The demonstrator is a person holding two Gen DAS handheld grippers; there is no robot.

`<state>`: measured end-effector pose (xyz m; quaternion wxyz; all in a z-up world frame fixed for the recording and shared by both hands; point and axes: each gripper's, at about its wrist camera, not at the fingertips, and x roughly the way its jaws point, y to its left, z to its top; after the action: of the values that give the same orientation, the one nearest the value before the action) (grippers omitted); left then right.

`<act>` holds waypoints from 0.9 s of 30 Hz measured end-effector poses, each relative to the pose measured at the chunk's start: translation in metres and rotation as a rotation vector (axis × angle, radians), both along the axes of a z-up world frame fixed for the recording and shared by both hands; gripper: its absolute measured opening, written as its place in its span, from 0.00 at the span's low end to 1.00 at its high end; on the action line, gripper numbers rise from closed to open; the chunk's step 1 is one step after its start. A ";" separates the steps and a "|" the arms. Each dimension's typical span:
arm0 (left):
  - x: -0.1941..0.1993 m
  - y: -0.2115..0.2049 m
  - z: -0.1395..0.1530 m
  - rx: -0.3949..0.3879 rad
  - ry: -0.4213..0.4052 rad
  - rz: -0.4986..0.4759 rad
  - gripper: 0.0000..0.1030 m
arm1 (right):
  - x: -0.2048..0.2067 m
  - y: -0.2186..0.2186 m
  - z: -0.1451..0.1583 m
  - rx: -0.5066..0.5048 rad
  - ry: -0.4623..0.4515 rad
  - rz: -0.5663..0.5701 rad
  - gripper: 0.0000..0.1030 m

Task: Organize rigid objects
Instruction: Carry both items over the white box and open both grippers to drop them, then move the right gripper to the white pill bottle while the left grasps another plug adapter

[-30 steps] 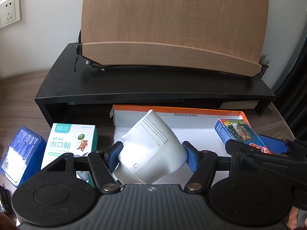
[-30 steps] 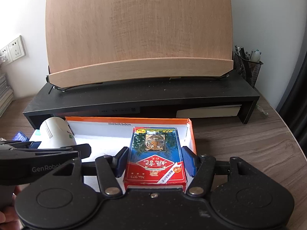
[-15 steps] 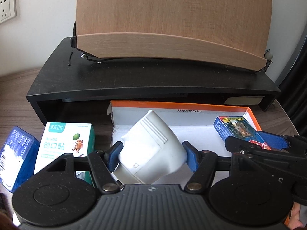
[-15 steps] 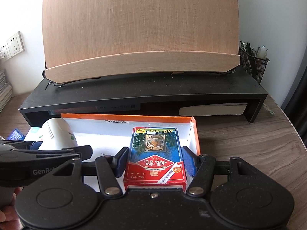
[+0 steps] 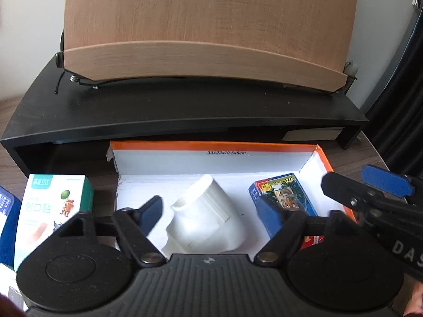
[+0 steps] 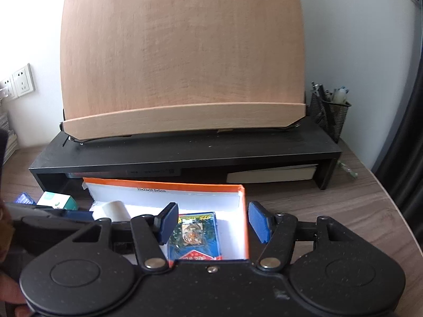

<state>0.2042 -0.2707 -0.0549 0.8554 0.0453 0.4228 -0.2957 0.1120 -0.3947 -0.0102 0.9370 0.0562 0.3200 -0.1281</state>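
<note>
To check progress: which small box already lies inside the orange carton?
The tiger card box; the green-white box and the blue box stand outside it.

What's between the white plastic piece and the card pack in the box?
Nothing; only bare floor of the box separates white plastic piece from card pack, shown in the left wrist view.
</note>
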 end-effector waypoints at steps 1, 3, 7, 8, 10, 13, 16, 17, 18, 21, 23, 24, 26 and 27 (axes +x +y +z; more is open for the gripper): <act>-0.002 0.001 0.002 -0.004 -0.009 0.003 0.86 | -0.003 0.001 0.001 -0.002 -0.002 -0.001 0.70; -0.005 0.004 0.006 -0.004 -0.016 0.007 0.86 | -0.011 0.002 0.004 -0.003 -0.008 -0.003 0.70; -0.016 0.018 0.018 -0.009 -0.021 0.025 0.87 | -0.028 0.008 0.008 -0.004 -0.023 -0.008 0.73; -0.020 0.023 0.021 -0.014 -0.027 0.031 0.89 | -0.032 0.011 0.009 -0.006 -0.024 -0.010 0.74; -0.029 0.033 0.027 -0.008 -0.041 0.055 0.92 | -0.041 0.018 0.011 -0.002 -0.027 -0.012 0.75; -0.042 0.053 0.032 -0.010 -0.046 0.070 0.92 | -0.052 0.032 0.014 0.008 -0.016 -0.001 0.76; -0.055 0.079 0.039 -0.009 -0.057 0.100 0.93 | -0.063 0.052 0.016 0.013 -0.011 0.017 0.76; -0.059 0.088 0.040 -0.010 -0.056 0.113 0.93 | -0.067 0.059 0.017 0.017 -0.010 0.027 0.78; -0.063 0.097 0.041 -0.014 -0.053 0.126 0.93 | -0.070 0.068 0.017 0.021 -0.007 0.038 0.78; -0.076 0.128 0.044 -0.020 -0.051 0.167 0.93 | -0.077 0.094 0.018 0.022 0.004 0.077 0.78; -0.083 0.148 0.046 -0.019 -0.054 0.193 0.93 | -0.080 0.112 0.018 0.027 0.008 0.104 0.78; -0.086 0.158 0.046 -0.018 -0.055 0.205 0.93 | -0.082 0.121 0.018 0.029 0.010 0.120 0.78; -0.091 0.178 0.047 -0.014 -0.053 0.232 0.93 | -0.084 0.141 0.018 0.029 0.013 0.150 0.79; -0.094 0.190 0.047 -0.014 -0.053 0.248 0.93 | -0.085 0.151 0.018 0.029 0.015 0.164 0.79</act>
<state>0.1107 -0.0804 -0.0081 0.8966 -0.0051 0.4002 -0.1894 0.0273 -0.2438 0.0078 0.9410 0.0422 0.3324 -0.0468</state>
